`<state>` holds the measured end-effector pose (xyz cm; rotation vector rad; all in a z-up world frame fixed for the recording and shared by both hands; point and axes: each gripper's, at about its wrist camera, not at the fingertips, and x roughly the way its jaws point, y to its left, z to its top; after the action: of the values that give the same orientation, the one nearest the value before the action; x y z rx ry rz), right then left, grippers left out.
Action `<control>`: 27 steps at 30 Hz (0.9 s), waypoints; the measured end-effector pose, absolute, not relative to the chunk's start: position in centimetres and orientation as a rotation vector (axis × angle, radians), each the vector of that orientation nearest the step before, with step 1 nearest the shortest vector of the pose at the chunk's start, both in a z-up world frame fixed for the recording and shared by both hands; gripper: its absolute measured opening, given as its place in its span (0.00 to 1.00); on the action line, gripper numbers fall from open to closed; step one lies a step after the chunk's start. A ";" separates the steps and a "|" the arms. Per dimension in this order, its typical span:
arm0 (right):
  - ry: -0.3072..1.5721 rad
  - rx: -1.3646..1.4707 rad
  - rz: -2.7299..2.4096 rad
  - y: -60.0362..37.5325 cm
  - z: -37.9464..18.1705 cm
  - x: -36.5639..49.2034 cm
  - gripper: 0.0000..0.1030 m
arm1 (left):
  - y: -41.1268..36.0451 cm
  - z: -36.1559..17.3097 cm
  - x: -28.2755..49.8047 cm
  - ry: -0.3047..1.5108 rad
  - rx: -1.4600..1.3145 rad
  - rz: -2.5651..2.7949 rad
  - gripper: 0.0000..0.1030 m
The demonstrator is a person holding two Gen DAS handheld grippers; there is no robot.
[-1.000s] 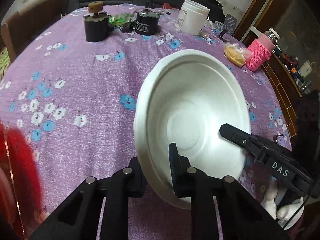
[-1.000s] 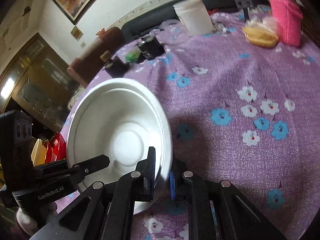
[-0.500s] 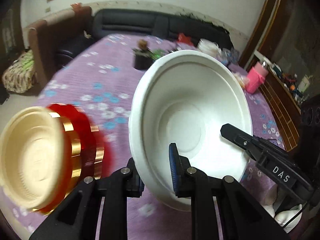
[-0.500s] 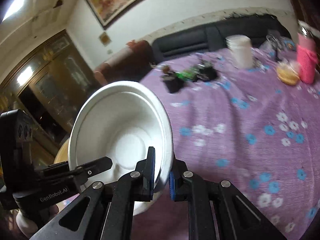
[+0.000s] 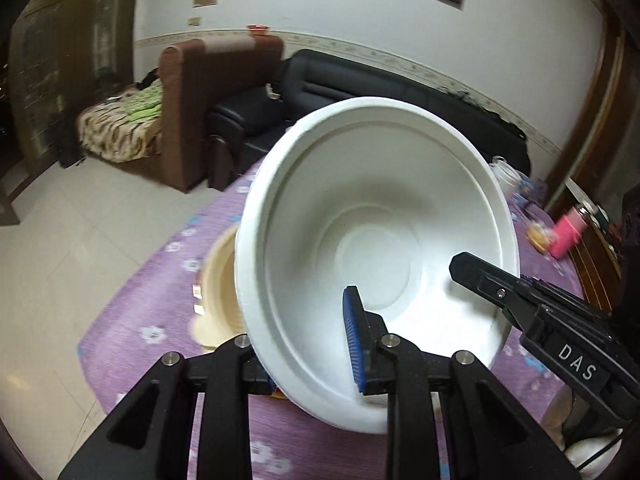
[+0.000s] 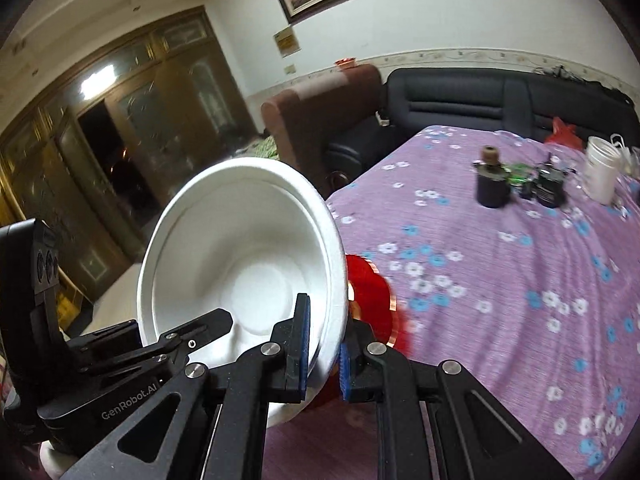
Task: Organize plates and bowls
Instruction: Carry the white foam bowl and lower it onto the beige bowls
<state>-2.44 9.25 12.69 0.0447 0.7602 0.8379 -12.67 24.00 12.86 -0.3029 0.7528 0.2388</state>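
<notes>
Left wrist view: the left gripper (image 5: 310, 354) is closed on the near rim of the white bowl (image 5: 372, 236), one finger inside, one outside. The bowl is tilted, held above the tablecloth (image 5: 132, 320) near its left edge. A cream bowl (image 5: 218, 280) sits behind it.

Right wrist view: the right gripper (image 6: 322, 350) clamps the same white bowl (image 6: 240, 272) at its right rim, wall between the blue pads (image 6: 305, 340). A red plate (image 6: 370, 300) lies just beyond.

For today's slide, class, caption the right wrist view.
Both grippers, right gripper and left gripper, pinch white bowl above red plate on purple floral tablecloth.
</notes>
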 end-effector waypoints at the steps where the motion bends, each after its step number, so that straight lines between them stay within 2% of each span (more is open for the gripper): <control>1: 0.767 0.034 0.838 10.0 12.4 -2.4 0.14 | 24.6 12.6 -12.6 0.756 -0.305 0.251 0.23; 7: 0.811 -0.009 0.820 12.8 10.6 -1.6 0.15 | 27.0 11.2 -12.1 0.780 -0.304 0.288 0.23; 9: 0.812 -0.024 0.806 13.3 10.2 -1.4 0.15 | 27.1 11.1 -11.8 0.774 -0.282 0.315 0.27; 12: 0.804 -0.037 0.784 13.9 9.6 -1.5 0.15 | 27.3 11.2 -11.8 0.759 -0.265 0.323 0.40; 14: 0.774 -0.066 0.755 14.2 9.5 -1.6 0.18 | 26.9 11.4 -12.1 0.738 -0.236 0.344 0.58; 16: 0.739 -0.097 0.733 14.6 9.7 -1.9 0.31 | 26.8 11.7 -12.5 0.710 -0.215 0.365 0.68; 19: 0.692 -0.107 0.710 14.5 10.0 -2.1 0.48 | 27.1 12.4 -13.2 0.678 -0.213 0.382 0.69; 24: 0.637 -0.049 0.703 12.9 11.6 -2.7 0.49 | 27.5 13.1 -14.4 0.650 -0.242 0.393 0.69; 26: 0.599 -0.030 0.691 11.9 12.8 -3.5 0.54 | 27.2 13.5 -14.8 0.637 -0.233 0.392 0.72; 27: 0.579 -0.024 0.686 11.3 13.4 -4.0 0.61 | 26.8 13.7 -15.0 0.627 -0.224 0.393 0.74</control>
<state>-3.95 11.30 13.37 -0.0242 0.5788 0.6858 -15.02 26.77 13.72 -0.2239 0.6273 0.3931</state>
